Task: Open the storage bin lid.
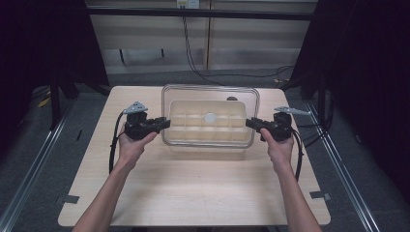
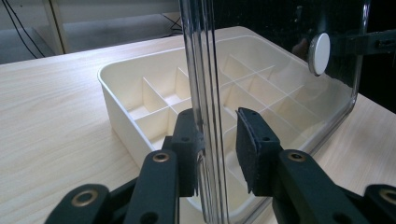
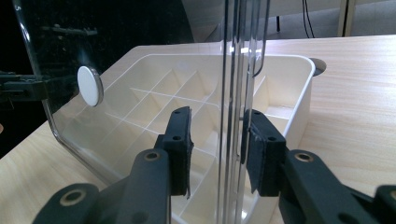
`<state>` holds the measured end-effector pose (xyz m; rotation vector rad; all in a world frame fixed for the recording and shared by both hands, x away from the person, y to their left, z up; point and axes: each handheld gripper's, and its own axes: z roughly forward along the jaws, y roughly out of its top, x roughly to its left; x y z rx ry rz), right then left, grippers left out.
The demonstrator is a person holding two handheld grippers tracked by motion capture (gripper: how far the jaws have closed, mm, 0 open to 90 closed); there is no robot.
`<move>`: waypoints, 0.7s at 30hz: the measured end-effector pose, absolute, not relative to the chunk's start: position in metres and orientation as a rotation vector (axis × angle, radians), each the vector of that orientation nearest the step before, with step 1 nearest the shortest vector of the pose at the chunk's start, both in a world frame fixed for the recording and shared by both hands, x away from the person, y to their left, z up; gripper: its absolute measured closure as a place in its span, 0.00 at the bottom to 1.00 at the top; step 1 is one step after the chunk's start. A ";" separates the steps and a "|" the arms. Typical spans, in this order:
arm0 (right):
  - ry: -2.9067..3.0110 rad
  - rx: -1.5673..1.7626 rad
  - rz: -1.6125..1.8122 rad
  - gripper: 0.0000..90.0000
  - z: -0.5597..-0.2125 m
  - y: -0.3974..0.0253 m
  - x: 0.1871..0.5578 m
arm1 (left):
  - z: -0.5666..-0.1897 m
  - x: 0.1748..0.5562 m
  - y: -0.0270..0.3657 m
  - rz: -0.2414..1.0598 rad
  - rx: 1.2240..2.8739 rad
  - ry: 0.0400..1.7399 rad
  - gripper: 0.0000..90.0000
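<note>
Clear rectangular plastic lid (image 1: 210, 92) held over a cream divided plastic box (image 1: 209, 126) at mid-table.
Left gripper (image 1: 164, 123) and right gripper (image 1: 250, 123) each straddling a short lid edge, jaws parted, one pad (image 2: 189, 154) touching; grip firmness not discernible.

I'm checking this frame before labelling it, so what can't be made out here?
- Whether the clear lid rests on the divided box or hangs above it: high view, looking straight down.
- Whether either gripper's pads press the lid's edge: gripper views, reflections blur the contact.
- The box's near compartments: left gripper view, behind the jaws.
</note>
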<state>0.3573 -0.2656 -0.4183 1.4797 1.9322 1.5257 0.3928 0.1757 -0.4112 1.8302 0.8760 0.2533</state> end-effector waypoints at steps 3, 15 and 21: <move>1.931 1.474 1.534 0.72 -0.417 -0.264 0.355 | -0.410 0.390 0.179 0.261 1.825 0.870 0.79; 1.922 1.460 1.568 0.72 -0.422 -0.260 0.347 | -0.413 0.380 0.185 0.247 1.796 0.877 0.80; 1.917 1.446 1.559 0.73 -0.422 -0.260 0.342 | -0.415 0.380 0.184 0.248 1.822 0.879 0.79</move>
